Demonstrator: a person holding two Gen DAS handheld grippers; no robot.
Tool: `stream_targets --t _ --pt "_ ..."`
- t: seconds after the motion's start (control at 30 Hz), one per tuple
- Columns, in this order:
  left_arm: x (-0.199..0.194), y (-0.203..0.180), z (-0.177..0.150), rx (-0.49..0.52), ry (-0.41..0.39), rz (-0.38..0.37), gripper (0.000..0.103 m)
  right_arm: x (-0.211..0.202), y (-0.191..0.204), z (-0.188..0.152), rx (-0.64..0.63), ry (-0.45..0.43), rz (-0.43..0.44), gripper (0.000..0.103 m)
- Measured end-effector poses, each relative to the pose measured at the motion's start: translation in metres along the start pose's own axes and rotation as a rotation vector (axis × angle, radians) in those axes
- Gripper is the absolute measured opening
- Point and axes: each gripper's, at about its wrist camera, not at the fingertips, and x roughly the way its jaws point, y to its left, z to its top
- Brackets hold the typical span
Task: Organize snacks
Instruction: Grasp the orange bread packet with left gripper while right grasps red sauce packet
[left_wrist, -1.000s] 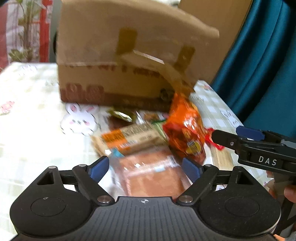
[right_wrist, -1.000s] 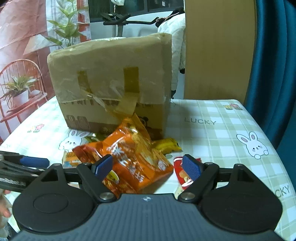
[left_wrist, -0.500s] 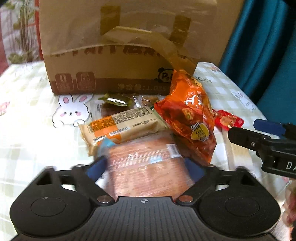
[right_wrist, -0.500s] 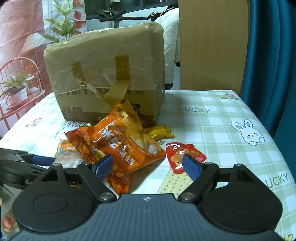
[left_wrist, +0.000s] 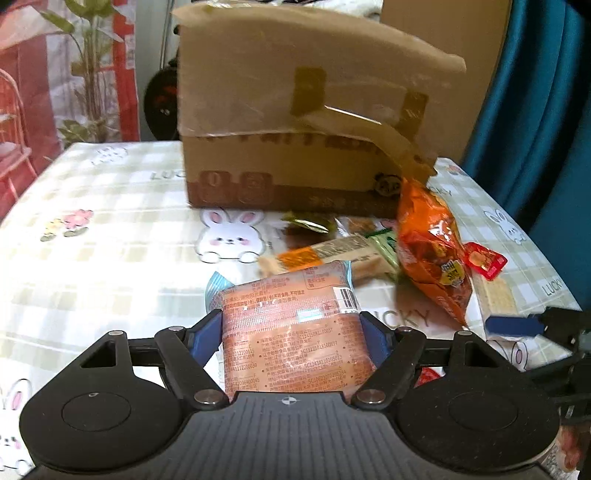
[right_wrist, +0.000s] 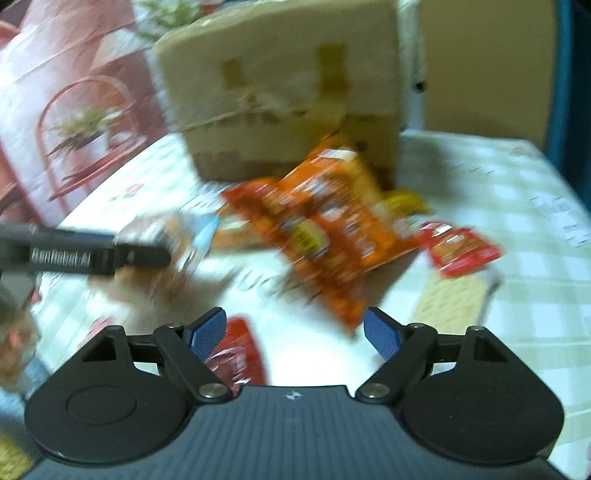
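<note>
Tablecloth: "LUCKY" is printed.
Left gripper: "GenRobot.AI" is read, blurred.
Cardboard box: "0" is shown.

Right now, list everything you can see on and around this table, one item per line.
Cardboard box: one, brown, taped, back of table.
Tablecloth: one, pale check with rabbits.
Big snack bag: one, orange, leaning at box corner.
Pink-orange packet: one, between left tongs' pads.
Long bar packet: one, beige and orange, behind it.
Small red sachet: one, right of bag.
Cracker packet: one, beige, below sachet.
Yellow packet: one, by box.
Curtain: teal, right.
Left tongs: closing on packet.
Right tongs: open, empty.
</note>
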Motion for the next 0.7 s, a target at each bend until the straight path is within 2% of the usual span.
stream_targets --t 0.33,0.57,0.63,0.7 --pt "-0.016 0.023 -0.013 -0.035 -0.023 0.036 0.079 0.022 0.03 -0.013 -0.118 0.103 0.055 0.079" --pt "-0.02 0.034 -0.016 -0.061 -0.033 0.036 0.079 0.031 0.048 -0.017 -0.21 0.1 0.005 0.078" --pt "-0.02 0.036 -0.017 -0.069 -0.033 0.035 0.079 0.034 0.052 -0.018 -0.244 0.096 -0.017 0.073" --pt "-0.019 0.036 -0.018 -0.072 -0.037 0.033 0.079 0.033 0.052 -0.017 -0.242 0.084 -0.01 0.06"
